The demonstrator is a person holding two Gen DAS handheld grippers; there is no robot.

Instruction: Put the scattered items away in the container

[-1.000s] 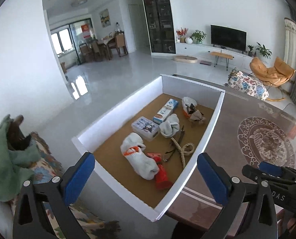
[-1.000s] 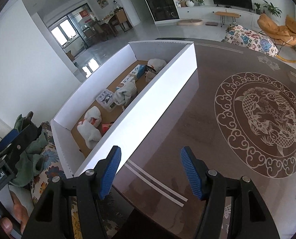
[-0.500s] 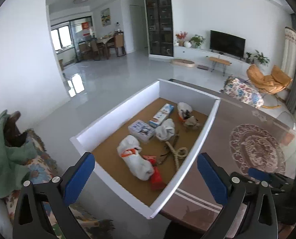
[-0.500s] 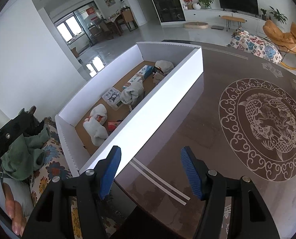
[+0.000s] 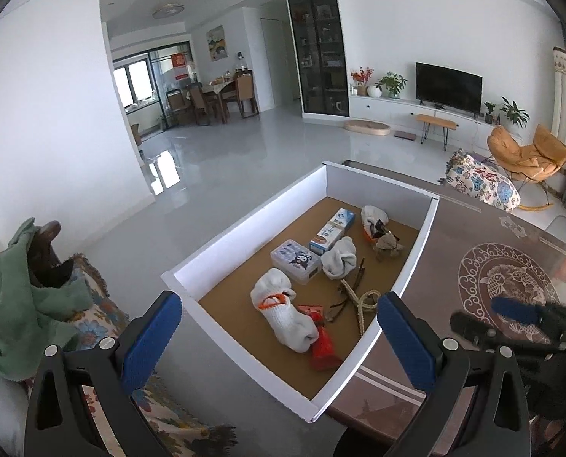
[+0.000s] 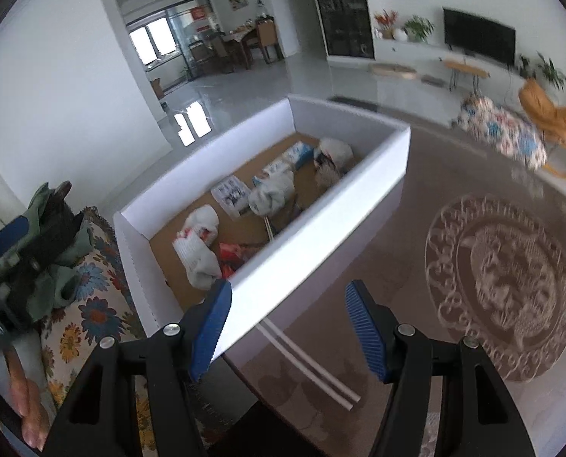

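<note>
1. The left claw (image 5: 277,335) is spread wide with nothing between its blue pads, held above the near end of the container (image 5: 244,224).
2. The right claw (image 6: 286,327) is also wide open and empty. Its left pad sits in front of the container's (image 6: 317,224) long near wall, and its right pad is over the brown table (image 6: 397,259).
3. The container is a white-walled box with a brown floor, standing at the table's (image 5: 454,236) edge directly ahead of the left claw.
4. Just beyond the left claw's gap lie a white sock with an orange band (image 5: 283,312) and, touching its right side, a red item (image 5: 322,346).
5. To the right of those, close to the left claw's right pad, a coil of rope (image 5: 359,301) lies beside a thin dark object that may be spectacles; the view is too small to be sure.
6. Farther ahead sit a small clear case with a cartoon print (image 5: 295,261), a balled white sock (image 5: 340,258) and a blue and white carton (image 5: 332,230).
7. At the far end rest another white bundle (image 5: 374,215) and a small tan object (image 5: 387,243).
8. The right-wrist view is blurred, and the table's round fish emblem (image 6: 499,285) lies ahead and to the right of the right claw.
9. A patterned throw with a green cloth (image 5: 24,304) lies left of the left claw.
</note>
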